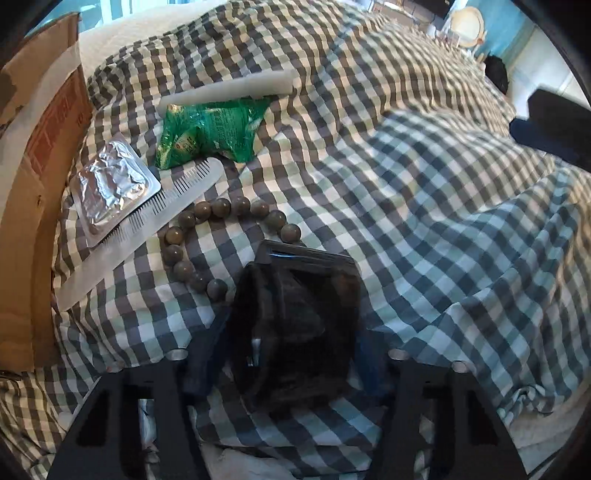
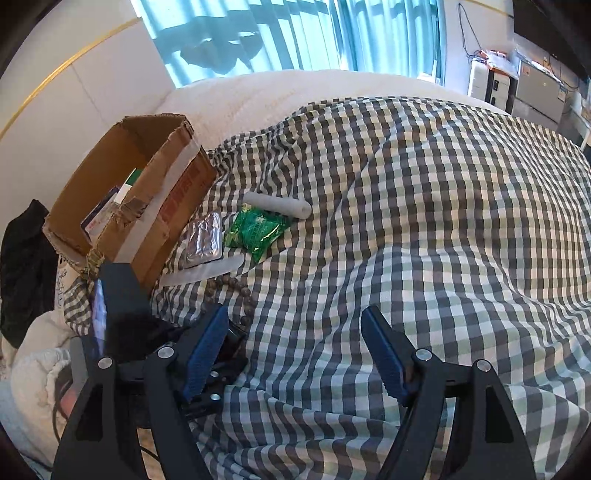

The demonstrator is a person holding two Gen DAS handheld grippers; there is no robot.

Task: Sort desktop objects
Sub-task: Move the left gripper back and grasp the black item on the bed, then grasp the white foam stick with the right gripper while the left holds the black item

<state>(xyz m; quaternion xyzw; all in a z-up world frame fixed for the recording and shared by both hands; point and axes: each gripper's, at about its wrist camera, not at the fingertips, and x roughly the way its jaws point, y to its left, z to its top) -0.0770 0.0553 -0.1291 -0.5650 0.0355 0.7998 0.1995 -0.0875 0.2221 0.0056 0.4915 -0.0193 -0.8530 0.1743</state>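
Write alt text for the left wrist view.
The left gripper closes around a black object on a checked cloth. Beyond lie a bead string, comb, foil pack, green packet and cardboard box.

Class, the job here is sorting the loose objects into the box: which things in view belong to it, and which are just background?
Belongs:
brown cardboard box
silver foil blister pack
green plastic packet
white foam tube
white plastic comb
brown bead bracelet
dark furry pouch

Background:
checked cloth
turquoise curtain
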